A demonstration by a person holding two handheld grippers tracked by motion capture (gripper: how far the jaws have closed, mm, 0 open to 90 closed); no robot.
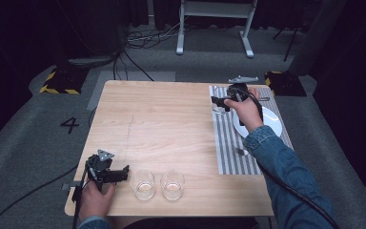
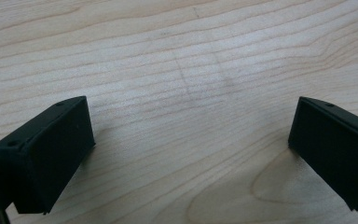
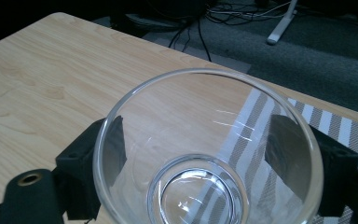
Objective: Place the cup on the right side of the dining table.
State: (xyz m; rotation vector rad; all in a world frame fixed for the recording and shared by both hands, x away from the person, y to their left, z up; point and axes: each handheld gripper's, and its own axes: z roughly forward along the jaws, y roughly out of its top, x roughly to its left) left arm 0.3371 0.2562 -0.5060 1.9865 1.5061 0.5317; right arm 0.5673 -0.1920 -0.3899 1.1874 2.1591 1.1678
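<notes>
We see a clear glass tumbler (image 3: 209, 154) sitting between the 2 black jaws of the right claw (image 3: 214, 163) in the right gripper view, filling the lower middle of that frame; the jaws press against its wall on either side, so the claw grips it. In the high view this glass (image 1: 218, 108) sits in the upper right of the frame, at the left edge of a striped placemat (image 1: 228, 148), with the right claw (image 1: 220, 103) and the person's right hand (image 1: 245, 112) around it. Just to the right of the hand we see a white plate (image 1: 272, 125) on the mat, and a spoon (image 1: 241, 151) lies lower on the mat beside the denim sleeve (image 1: 286, 171).

At the lower middle of the high view, 2 more glass tumblers (image 1: 144, 184) (image 1: 172, 184) stand side by side on the wooden counter (image 1: 162, 119), near its bottom edge. The left claw (image 1: 122, 172) sits just left of them, in the lower left, held by the left hand (image 1: 95, 198). In the left gripper view, the left claw (image 2: 191, 149) is spread wide with bare counter (image 2: 177, 70) between its jaws.
</notes>
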